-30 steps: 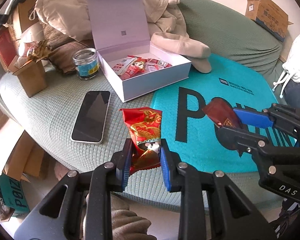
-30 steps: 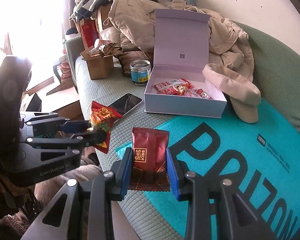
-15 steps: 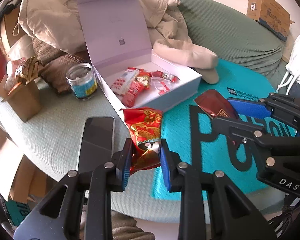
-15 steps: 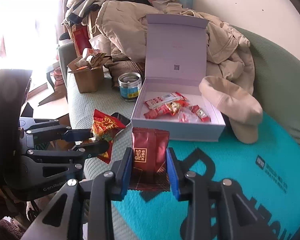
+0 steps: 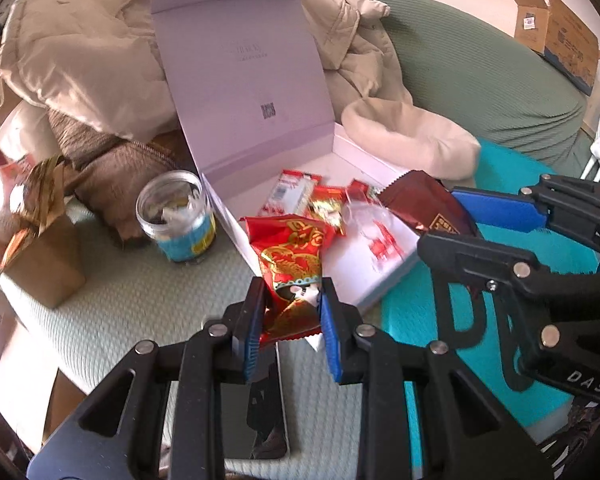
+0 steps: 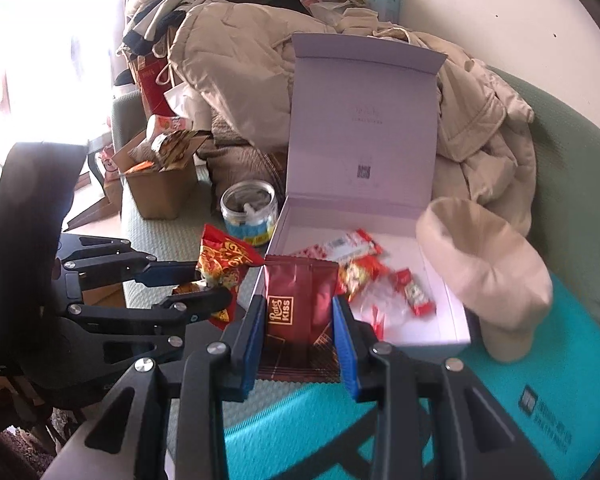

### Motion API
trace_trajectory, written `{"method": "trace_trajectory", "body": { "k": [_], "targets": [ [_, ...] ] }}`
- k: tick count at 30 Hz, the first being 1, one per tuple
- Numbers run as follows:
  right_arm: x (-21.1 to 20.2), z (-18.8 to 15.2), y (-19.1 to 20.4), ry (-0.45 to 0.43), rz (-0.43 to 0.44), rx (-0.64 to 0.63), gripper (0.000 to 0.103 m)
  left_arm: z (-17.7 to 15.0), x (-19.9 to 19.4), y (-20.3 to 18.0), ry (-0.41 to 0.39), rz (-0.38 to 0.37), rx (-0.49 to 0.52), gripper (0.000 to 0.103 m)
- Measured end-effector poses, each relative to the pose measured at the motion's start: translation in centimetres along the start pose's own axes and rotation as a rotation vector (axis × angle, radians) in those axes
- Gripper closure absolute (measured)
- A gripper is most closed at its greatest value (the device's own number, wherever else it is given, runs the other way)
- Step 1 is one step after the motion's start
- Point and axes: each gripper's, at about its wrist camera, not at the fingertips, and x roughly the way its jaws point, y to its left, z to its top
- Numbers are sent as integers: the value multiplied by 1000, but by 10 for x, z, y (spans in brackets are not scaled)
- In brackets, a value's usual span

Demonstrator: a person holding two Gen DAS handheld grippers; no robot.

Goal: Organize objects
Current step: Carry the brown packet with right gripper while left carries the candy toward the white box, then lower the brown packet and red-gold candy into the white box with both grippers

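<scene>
Left gripper [image 5: 292,312]: we see it tipped downward, its two blue pads pinching the red snack bag [image 5: 296,272] from both sides.
Right gripper [image 6: 298,336]: we see it tipped downward too, its blue pads squeezing the dark red packet [image 6: 300,300].
Side by side: from the left wrist view, the right gripper [image 5: 452,216] reaches in from the right edge. From the right wrist view, the left gripper [image 6: 208,280] reaches in from the left edge. We see them close together but not touching.
Red snack bag: shiny red with gold swirls and a little cartoon face near the bottom. It stands up between the pads, crinkled, over the near left corner of the box.
Dark red packet: smooth and dark red, with a yellow square label that reads "Raist Kiss". It has a zigzag bottom edge. It sits up above the near wall of the box.
Phone [image 5: 260,408]: dark and flat on the green cushion [image 5: 140,304], right under the left gripper.
White box [image 6: 456,320]: open, with its lid [image 6: 364,128] standing up at the back. We see small red and white candies [image 6: 356,264] lying inside.
Teal mat [image 6: 560,380]: under the right part of the box.
Jar [image 5: 176,216]: clear, with a blue label, just left of the box.
Brown box [image 5: 40,264]: left of the jar.
Beige hat [image 6: 488,272]: just right of the white box.
Beige coat [image 6: 236,64]: piled up behind the lid.
</scene>
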Motion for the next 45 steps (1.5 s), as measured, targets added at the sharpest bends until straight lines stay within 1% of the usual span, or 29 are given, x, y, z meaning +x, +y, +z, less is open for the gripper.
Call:
{"method": "trace_trajectory", "body": {
  "k": [6, 17, 20, 24, 28, 35, 40, 45],
  "targets": [
    [22, 27, -18, -6, -18, 11, 70, 35, 23, 9, 0, -14, 24, 78],
    [63, 72, -51, -14, -47, 5, 70, 87, 62, 20, 15, -30, 67, 78],
    [73, 83, -61, -20, -56, 8, 70, 102, 75, 18, 21, -36, 80, 78],
    [87, 92, -72, -12, -67, 15, 70, 111, 92, 13, 42, -54, 88, 78],
    [98, 87, -80, 17, -68, 18, 70, 107, 107, 6, 79, -77, 78, 78],
    [113, 59, -90, 83, -48, 47, 70, 87, 123, -10, 145, -101, 88, 78],
    [113, 38, -96, 114, -44, 83, 70, 74, 128, -21, 179, -119, 98, 78],
    [107, 24, -98, 127, -44, 108, 70, 61, 126, -31, 206, -149, 116, 78]
  ]
}}
